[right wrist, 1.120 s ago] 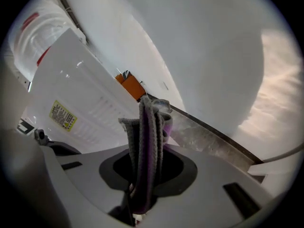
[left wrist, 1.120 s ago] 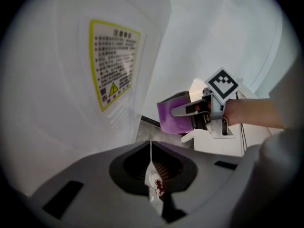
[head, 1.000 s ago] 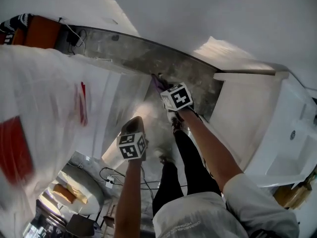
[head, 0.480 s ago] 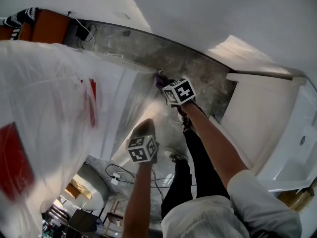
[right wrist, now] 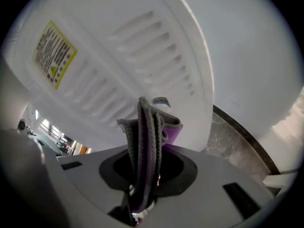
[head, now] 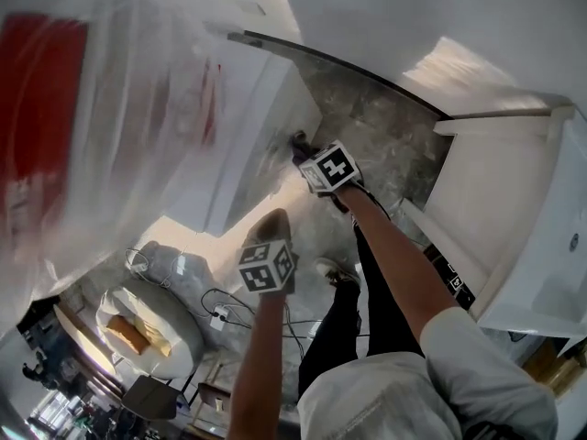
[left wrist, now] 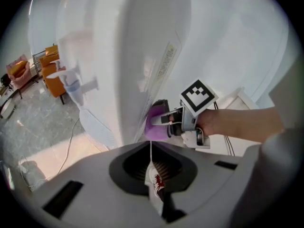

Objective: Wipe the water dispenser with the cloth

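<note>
The water dispenser point(head: 138, 108) is tall and white, wrapped in clear plastic with red print, and fills the head view's upper left. My right gripper point(head: 304, 152) is shut on a folded purple and grey cloth point(head: 295, 141) pressed to the dispenser's lower edge. The right gripper view shows that cloth point(right wrist: 146, 137) between the jaws, against a vented white panel with a yellow label point(right wrist: 53, 55). My left gripper point(head: 266, 222) hangs lower, apart from the dispenser, shut on nothing. In the left gripper view the dispenser's taps point(left wrist: 71, 82) show at the left, the cloth point(left wrist: 154, 126) at its side.
A white cabinet point(head: 514, 209) stands at the right over a grey marbled floor point(head: 385, 126). Cables and a power strip point(head: 220, 317) lie beside a round white cushion point(head: 156, 324) at lower left. The person's legs and a shoe point(head: 335, 271) are below. Orange chairs point(left wrist: 52, 65) stand far off.
The head view has swung, so the dispenser now fills the upper left. The right gripper stays with the cloth on the dispenser's edge; the left gripper has drifted slightly right and down.
</note>
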Available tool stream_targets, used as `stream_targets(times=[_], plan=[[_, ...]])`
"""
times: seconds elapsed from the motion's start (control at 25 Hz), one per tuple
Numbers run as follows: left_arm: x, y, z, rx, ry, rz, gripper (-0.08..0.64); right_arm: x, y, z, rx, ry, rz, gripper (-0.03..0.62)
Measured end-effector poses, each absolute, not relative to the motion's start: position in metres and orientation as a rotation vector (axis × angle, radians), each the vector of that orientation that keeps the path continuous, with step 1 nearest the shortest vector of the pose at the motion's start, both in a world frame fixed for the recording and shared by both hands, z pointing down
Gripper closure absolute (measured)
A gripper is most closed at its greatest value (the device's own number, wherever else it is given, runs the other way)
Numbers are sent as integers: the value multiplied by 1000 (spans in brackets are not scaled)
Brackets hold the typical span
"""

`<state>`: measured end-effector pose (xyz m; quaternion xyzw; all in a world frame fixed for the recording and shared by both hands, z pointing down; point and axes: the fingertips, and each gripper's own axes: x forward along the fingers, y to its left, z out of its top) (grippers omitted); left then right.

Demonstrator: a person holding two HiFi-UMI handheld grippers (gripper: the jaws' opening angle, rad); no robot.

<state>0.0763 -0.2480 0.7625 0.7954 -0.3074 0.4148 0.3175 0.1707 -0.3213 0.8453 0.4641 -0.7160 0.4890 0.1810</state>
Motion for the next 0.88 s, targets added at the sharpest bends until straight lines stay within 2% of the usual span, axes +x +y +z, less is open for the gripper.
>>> stream_targets(times=[0.24,0.56,0.72,0.88], plan=[[21,-249,742,2089,-914,984,541,108,-285,833,1219,-2033,1303,505],[-79,-209,708,2055,-949,983,541,29,-226,799,1183,-2012,1302,505],[-106,-189,703,2039,-945,1011,541,26,-204,795,1264,-1943,1342,505],[-103,-182,709,2040,-911,1031,541,45,-198,796,1352,-1912,1379,505]])
